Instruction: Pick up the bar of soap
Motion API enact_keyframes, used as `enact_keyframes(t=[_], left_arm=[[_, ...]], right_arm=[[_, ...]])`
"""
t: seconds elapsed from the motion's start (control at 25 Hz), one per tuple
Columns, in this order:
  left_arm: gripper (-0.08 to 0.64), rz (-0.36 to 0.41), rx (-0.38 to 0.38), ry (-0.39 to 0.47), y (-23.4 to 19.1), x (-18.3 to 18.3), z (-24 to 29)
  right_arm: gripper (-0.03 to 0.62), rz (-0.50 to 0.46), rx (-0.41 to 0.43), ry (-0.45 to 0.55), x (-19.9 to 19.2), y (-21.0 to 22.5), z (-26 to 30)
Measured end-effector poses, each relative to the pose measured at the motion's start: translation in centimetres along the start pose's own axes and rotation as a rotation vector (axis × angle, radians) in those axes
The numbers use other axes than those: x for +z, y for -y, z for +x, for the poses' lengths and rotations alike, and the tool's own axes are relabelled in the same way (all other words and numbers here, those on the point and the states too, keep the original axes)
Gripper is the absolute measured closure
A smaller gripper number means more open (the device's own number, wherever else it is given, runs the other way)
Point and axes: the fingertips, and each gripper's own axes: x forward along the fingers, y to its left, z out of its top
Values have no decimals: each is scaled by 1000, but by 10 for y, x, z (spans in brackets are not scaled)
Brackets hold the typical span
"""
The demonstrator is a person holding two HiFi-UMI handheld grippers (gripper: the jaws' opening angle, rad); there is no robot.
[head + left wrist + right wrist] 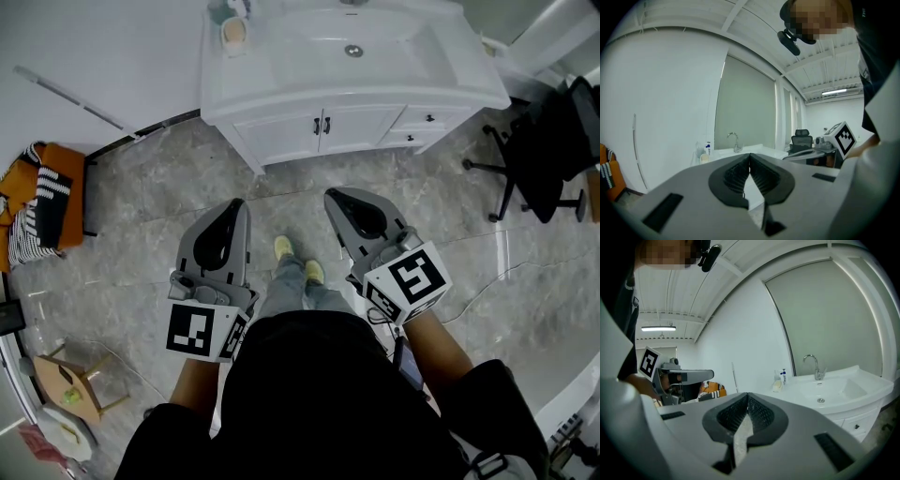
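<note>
Left gripper: your jaws are pressed together, holding nothing.
Right gripper: your jaws meet too, empty.
Bar of soap: on the vanity counter left of the basin, well ahead of both your jaws.

The table is a white vanity top over a cabinet with two doors and small drawers. A basin is sunk into it, with a round drain and a curved chrome faucet at its back edge. Near the table's far left corner lies a pale bar of soap, with a small pump bottle just beside it. The floor is grey marbled tile. On it stand the cabinet, a black office chair at the right, an orange seat with striped cloth at the left, and a small wooden stool.
</note>
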Motion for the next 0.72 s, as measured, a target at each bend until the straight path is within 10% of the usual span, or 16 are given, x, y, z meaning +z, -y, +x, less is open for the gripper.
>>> enact_keyframes(t=[0.72], left_arm=[[549, -43, -10, 52, -112, 11, 46]], right_arm=[[586, -76, -7, -45, 31, 11, 120]])
